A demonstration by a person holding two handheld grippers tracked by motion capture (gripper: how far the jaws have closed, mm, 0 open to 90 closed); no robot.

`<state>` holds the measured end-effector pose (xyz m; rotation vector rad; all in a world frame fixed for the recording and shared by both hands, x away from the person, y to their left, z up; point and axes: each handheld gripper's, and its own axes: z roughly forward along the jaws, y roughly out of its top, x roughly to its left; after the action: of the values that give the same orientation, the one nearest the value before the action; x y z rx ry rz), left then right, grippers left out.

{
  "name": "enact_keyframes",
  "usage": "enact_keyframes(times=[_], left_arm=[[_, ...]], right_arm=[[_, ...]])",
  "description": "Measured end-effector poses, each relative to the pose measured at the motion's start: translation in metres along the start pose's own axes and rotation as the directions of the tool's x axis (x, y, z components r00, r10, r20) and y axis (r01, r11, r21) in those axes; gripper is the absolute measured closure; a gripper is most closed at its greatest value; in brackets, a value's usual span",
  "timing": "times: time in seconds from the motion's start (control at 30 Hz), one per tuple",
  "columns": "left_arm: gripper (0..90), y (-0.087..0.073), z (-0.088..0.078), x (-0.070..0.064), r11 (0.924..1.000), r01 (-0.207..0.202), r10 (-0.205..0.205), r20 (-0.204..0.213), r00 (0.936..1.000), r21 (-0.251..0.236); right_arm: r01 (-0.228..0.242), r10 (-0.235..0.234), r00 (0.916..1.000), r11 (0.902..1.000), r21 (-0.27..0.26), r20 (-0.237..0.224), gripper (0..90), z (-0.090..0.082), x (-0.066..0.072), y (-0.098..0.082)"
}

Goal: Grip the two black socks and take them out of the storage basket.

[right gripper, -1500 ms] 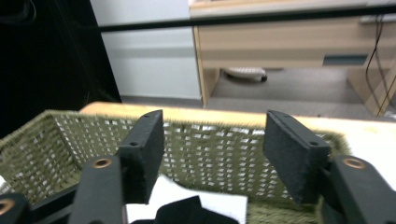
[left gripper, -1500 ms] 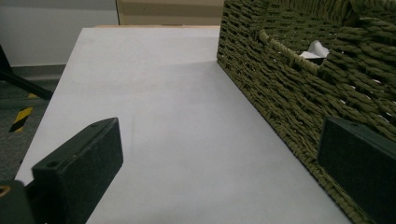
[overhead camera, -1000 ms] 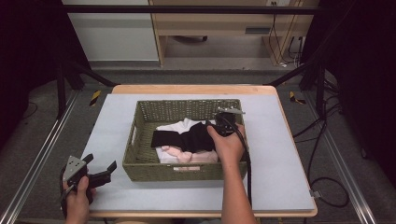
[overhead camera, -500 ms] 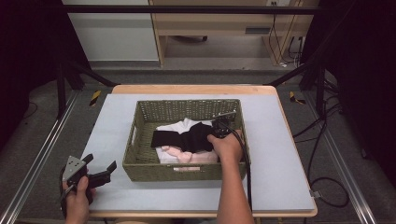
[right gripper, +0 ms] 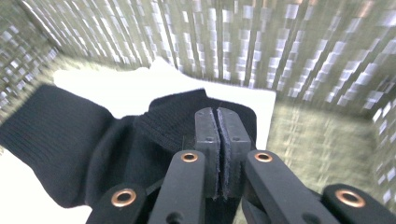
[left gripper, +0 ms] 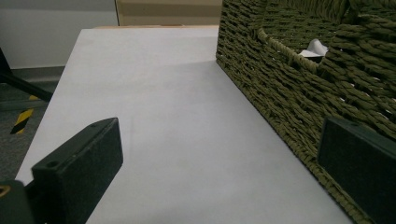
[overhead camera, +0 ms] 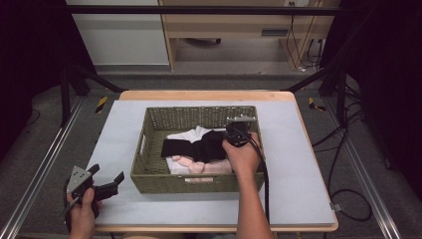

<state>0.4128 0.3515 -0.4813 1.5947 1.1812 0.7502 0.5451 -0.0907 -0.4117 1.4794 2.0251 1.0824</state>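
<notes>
The right gripper (right gripper: 217, 140) has its jaws pressed together over the black cloth (overhead camera: 196, 147) in the basket (overhead camera: 199, 181); whether it pinches any, I cannot tell. The left gripper (overhead camera: 107, 184) waits, spread, outside. Nothing lifted yet.

Left gripper (left gripper: 219, 177) fingers (left gripper: 79, 172) spread, grey table (left gripper: 163, 126), woven basket (left gripper: 299, 88) at right

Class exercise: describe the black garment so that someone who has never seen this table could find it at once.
Start at the olive woven basket in the middle of the table. Inside it lies a small pile of clothes, and the black knitted garment lies across the top. It is the only dark piece, lying over a white one and a pink one.
</notes>
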Motion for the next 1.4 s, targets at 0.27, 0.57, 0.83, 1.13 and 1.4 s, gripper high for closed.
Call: enact_keyframes(times=[0.27,0.57,0.83,1.13,1.4], left_arm=[[0.4,0.0,0.0,0.0,1.0,-0.003,0.003,0.0,1.0,0.0],[0.4,0.0,0.0,0.0,1.0,-0.006,0.006,-0.003,1.0,0.002],[0.4,0.0,0.0,-0.001,1.0,-0.008,0.008,-0.004,1.0,0.001],[0.4,0.0,0.0,-0.001,1.0,-0.008,0.008,-0.005,1.0,0.001],[0.4,0.0,0.001,-0.001,1.0,-0.007,0.007,-0.009,0.9999,0.003]], right_arm=[[0.003,-0.009,0.9997,0.9615,-0.275,-0.023,88.9,-0.023,0.002,0.003],[0.032,-0.051,0.9984,0.8763,-0.481,-0.026,89.4,-0.049,0.003,0.012],[0.08,-0.107,0.9942,0.814,-0.575,-0.012,89.8,-0.068,0.003,0.022],[0.158,-0.168,0.9842,0.6935,-0.703,0.056,89.7,-0.096,0.002,0.042],[0.195,-0.194,0.9759,0.5728,-0.796,0.1,89.7,-0.122,-0.004,0.06]])
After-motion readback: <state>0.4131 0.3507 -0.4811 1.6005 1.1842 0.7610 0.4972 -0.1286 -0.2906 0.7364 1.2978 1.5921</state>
